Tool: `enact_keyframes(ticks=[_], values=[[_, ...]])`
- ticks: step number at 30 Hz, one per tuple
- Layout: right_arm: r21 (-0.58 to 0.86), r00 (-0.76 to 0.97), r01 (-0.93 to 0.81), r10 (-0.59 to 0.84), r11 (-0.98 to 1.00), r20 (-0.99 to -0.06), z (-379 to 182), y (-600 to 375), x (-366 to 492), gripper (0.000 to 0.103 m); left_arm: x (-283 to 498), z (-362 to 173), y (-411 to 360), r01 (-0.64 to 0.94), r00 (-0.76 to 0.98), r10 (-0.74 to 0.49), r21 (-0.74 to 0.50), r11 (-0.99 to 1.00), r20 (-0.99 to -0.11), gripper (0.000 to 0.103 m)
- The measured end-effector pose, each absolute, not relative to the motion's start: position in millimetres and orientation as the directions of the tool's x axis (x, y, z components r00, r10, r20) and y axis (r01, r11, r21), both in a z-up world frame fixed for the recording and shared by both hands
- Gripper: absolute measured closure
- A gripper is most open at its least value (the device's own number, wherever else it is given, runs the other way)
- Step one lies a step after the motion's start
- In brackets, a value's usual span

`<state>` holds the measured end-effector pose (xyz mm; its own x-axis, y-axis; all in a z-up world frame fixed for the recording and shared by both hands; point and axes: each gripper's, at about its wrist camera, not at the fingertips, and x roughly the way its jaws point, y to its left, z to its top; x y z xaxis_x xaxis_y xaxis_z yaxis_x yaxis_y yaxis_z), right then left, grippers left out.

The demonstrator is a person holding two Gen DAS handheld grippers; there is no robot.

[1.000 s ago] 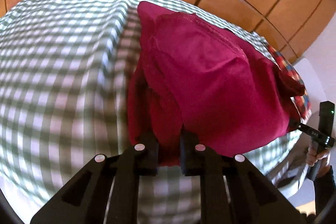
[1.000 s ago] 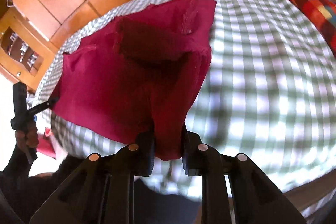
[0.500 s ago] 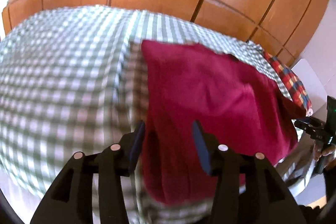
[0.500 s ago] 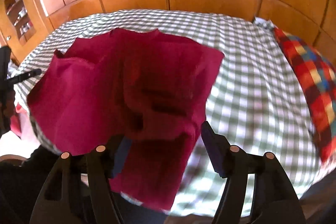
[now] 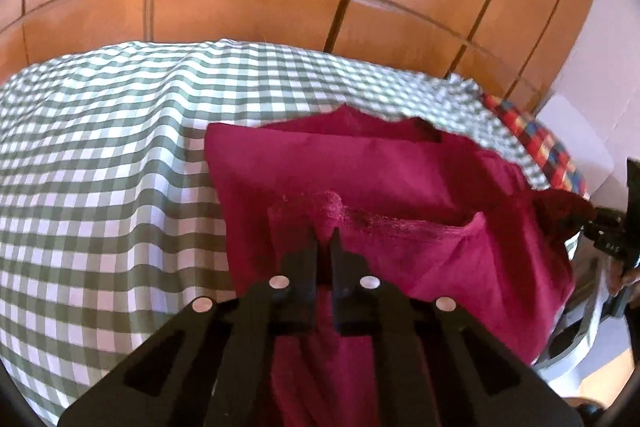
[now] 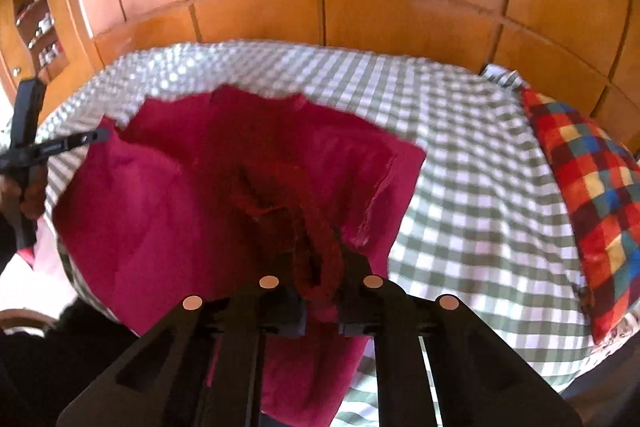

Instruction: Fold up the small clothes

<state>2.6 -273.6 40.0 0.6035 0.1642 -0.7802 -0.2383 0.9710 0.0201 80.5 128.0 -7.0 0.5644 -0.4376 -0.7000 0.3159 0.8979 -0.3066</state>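
A crimson garment (image 5: 360,179) lies partly folded on the green-checked bed sheet (image 5: 100,187), its near part hanging over the bed's edge. My left gripper (image 5: 324,239) is closing tight on a stitched hem at the garment's near left part, pads pressing the cloth. In the right wrist view the same garment (image 6: 160,195) is bunched at its middle, and my right gripper (image 6: 322,263) is closing on that gathered fold. Each gripper also shows at the side of the other view, the left gripper (image 6: 96,137) and the right gripper (image 5: 588,219), both at garment corners.
A plaid red, blue and yellow pillow (image 6: 580,187) lies at the right end of the bed. Wooden wardrobe panels (image 5: 240,7) stand behind the bed, with a small shelf niche (image 6: 36,11) at the left. A white chair (image 5: 576,347) stands by the near right corner.
Both grippers let go of the raised garment, opened wide, then shut on it again at new spots. The cloth dropped flatter onto the bed. Both views now sit higher.
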Motion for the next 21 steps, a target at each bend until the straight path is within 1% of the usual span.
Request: enact_keyframes(ticks=[2,5,10,13,16,21], values=[[0.034,0.637,-0.23,0.176,0.973,-0.75,56.8,-277.2,3.5,0.094,74.5,6.0,138.9,0.293,0.595,-0.459,-0.353,0.888,-0.66,0.099],[0.025,0.674,-0.227,0.176,0.974,-0.717,74.1,-278.0,12.3,0.094,65.7,29.1,150.9,0.283,0.649,-0.47,-0.384,0.879,-0.598,0.099],[0.028,0.7,-0.201,0.163,0.979,-0.695,82.8,-280.2,53.2,0.094,73.3,59.6,153.2,0.273,0.72,-0.426,-0.341,0.9,-0.548,0.099],[0.069,0.691,-0.151,0.155,0.986,-0.706,72.4,-284.9,91.2,0.094,98.0,60.3,151.8,0.227,0.732,-0.379,-0.322,0.919,-0.566,0.099],[0.091,0.672,-0.088,0.127,0.992,-0.73,51.6,-289.6,129.3,0.094,133.3,51.0,143.2,0.165,0.729,-0.308,-0.28,0.946,-0.611,0.099],[0.136,0.596,0.04,0.086,0.99,-0.799,-1.9,-300.5,173.0,0.095,189.5,23.3,128.7,0.087,0.69,-0.236,-0.246,0.965,-0.684,0.099]])
